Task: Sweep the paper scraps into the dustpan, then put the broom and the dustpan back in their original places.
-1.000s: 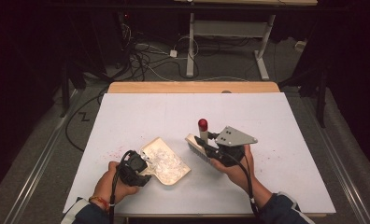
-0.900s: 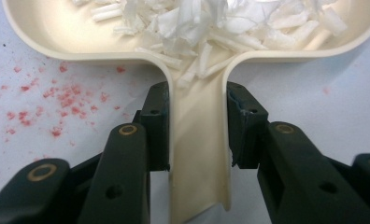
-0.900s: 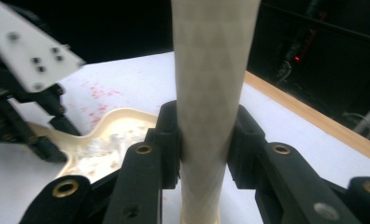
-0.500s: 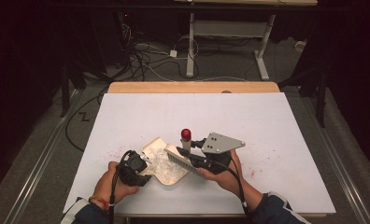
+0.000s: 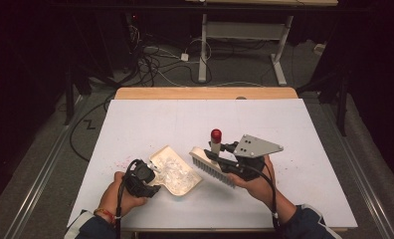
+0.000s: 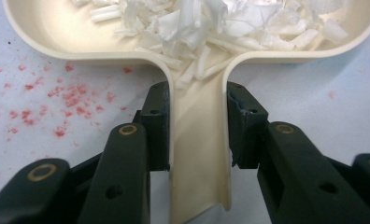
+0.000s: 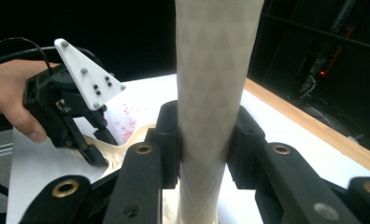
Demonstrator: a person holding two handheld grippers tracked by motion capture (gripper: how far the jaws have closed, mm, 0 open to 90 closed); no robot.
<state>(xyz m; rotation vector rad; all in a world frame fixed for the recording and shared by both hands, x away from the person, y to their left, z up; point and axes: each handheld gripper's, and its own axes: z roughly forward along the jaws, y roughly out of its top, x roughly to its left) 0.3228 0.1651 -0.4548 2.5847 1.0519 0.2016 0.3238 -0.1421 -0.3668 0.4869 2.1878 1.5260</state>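
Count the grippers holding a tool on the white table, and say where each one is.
2. The left gripper grips the cream dustpan by its handle, near the front edge. The right gripper holds the brush just right of the dustpan.

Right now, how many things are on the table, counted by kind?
Dustpans: 1, the cream dustpan
Brushes: 1, the brush
Claws: 2, left claw and right claw
Total: 4
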